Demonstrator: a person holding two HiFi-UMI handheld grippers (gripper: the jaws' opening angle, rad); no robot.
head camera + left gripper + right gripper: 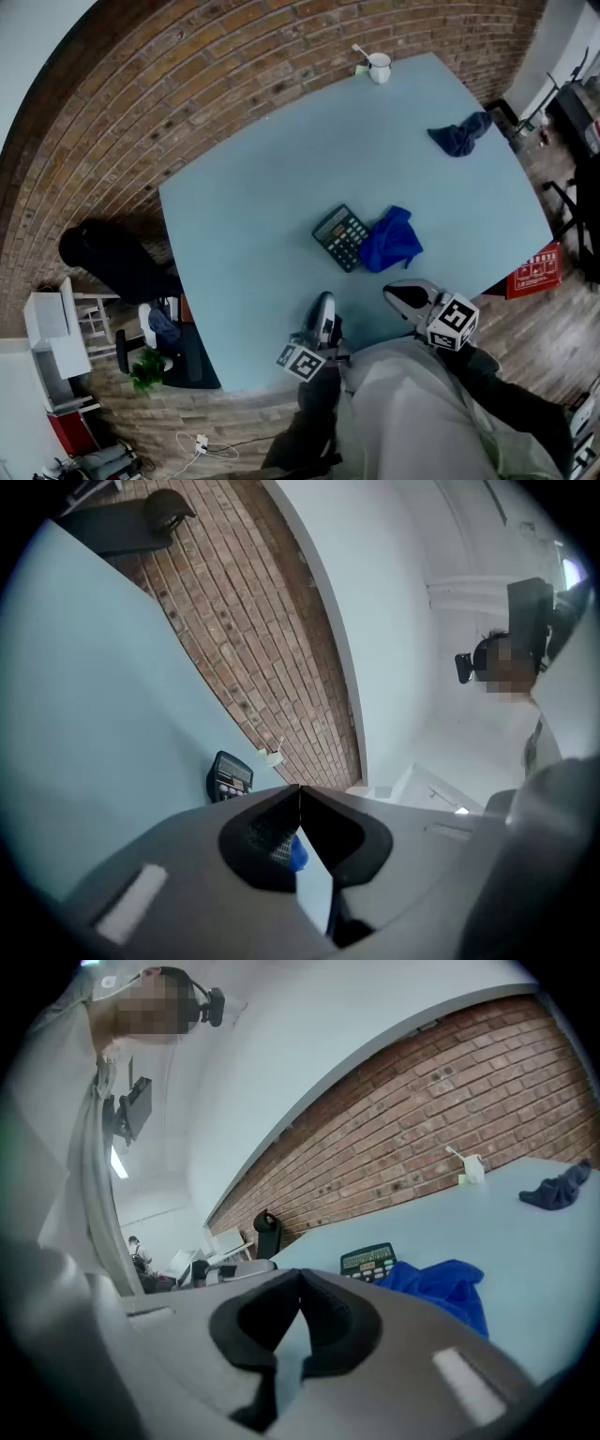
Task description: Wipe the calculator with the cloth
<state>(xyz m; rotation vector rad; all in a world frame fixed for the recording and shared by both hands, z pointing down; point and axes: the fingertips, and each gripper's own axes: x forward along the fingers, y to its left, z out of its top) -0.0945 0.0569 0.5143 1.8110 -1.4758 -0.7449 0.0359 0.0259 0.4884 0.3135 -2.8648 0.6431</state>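
Note:
A dark calculator point(341, 236) lies flat near the middle of the light blue table point(244, 272). A bright blue cloth point(392, 240) lies crumpled against its right side. My left gripper point(323, 305) hovers over the table's near edge, below the calculator, shut and empty. To its right, my right gripper point(401, 292) is just below the cloth, also shut with nothing in it. In the left gripper view the calculator point(230, 776) shows beyond the shut jaws point(299, 791). The right gripper view has the calculator point(368, 1262) and cloth point(441, 1288) just past its shut jaws point(300, 1281).
A second, darker blue cloth point(460, 134) lies at the table's far right. A white cup point(379, 67) with a spoon stands at the far edge. A brick wall point(187, 84) runs behind the table. A black chair point(112, 258) and small shelves stand on the left.

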